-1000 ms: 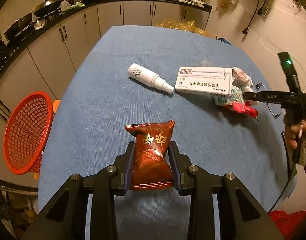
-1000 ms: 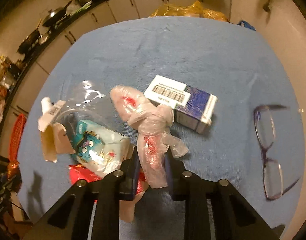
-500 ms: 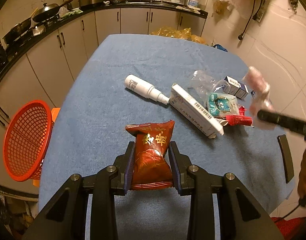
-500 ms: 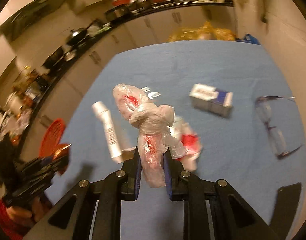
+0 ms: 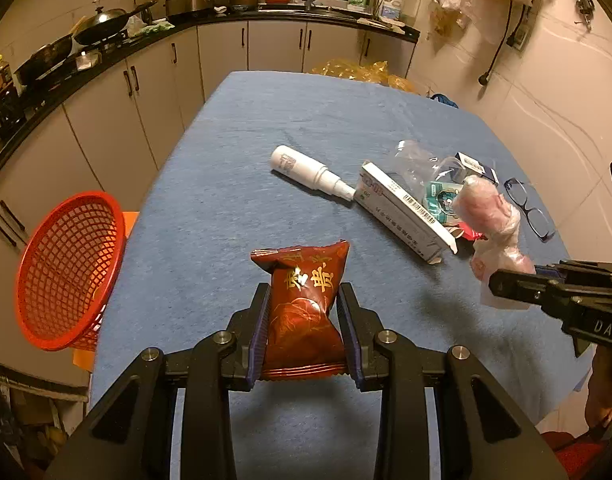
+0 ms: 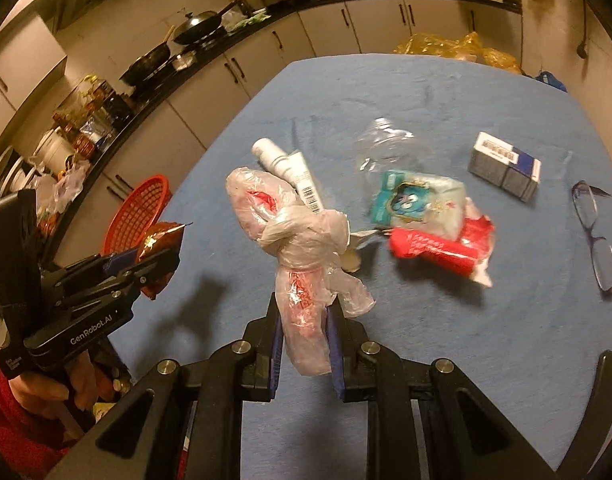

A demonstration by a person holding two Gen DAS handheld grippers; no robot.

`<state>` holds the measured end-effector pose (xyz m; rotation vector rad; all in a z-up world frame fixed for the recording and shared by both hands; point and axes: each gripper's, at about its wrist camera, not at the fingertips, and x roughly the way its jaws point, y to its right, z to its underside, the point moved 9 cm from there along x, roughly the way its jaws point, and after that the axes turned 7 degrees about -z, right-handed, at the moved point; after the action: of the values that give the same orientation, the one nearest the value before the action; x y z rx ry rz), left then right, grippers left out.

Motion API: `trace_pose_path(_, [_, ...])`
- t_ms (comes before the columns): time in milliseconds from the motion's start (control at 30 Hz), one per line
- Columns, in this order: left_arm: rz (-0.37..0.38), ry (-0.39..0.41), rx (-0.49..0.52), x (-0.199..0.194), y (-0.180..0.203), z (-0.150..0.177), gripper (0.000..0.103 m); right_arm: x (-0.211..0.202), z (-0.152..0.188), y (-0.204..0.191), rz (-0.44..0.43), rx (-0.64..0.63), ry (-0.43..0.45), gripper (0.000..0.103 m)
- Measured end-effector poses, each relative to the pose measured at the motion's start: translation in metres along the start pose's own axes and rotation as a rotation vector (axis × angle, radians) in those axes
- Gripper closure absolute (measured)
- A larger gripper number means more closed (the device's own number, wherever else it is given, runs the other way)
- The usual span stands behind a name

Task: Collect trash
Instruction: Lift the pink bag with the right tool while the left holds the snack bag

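Observation:
My left gripper (image 5: 304,300) is shut on a dark red snack packet (image 5: 302,304) and holds it above the blue table (image 5: 210,240). My right gripper (image 6: 304,312) is shut on a knotted clear plastic bag (image 6: 294,240) with red scraps inside, lifted off the table; the bag also shows in the left wrist view (image 5: 493,232). A red mesh basket (image 5: 66,268) hangs off the table's left edge. In the right wrist view the basket (image 6: 140,212) lies behind the left gripper (image 6: 162,258).
On the table lie a white spray bottle (image 5: 306,172), a long white carton (image 5: 401,212), a teal wrapper (image 6: 413,204), a red wrapper (image 6: 437,248), a dark blue box (image 6: 505,168), a clear plastic piece (image 6: 381,144) and glasses (image 6: 597,232). Kitchen cabinets (image 5: 146,92) stand left and behind.
My right gripper has lifted the knotted bag off the trash pile and carried it left, toward the left gripper. The long carton has been knocked askew. The left gripper still holds the packet.

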<state>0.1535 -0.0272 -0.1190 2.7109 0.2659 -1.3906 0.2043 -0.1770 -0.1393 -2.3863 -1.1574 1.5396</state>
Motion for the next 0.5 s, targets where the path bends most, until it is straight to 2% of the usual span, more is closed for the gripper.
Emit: trace_pose_path(500, [0.003, 0.008, -0.01, -0.008, -0.017, 0.01, 0.071, 0.007, 0.006, -0.029, 0.042, -0.07, -0.021, 0.081])
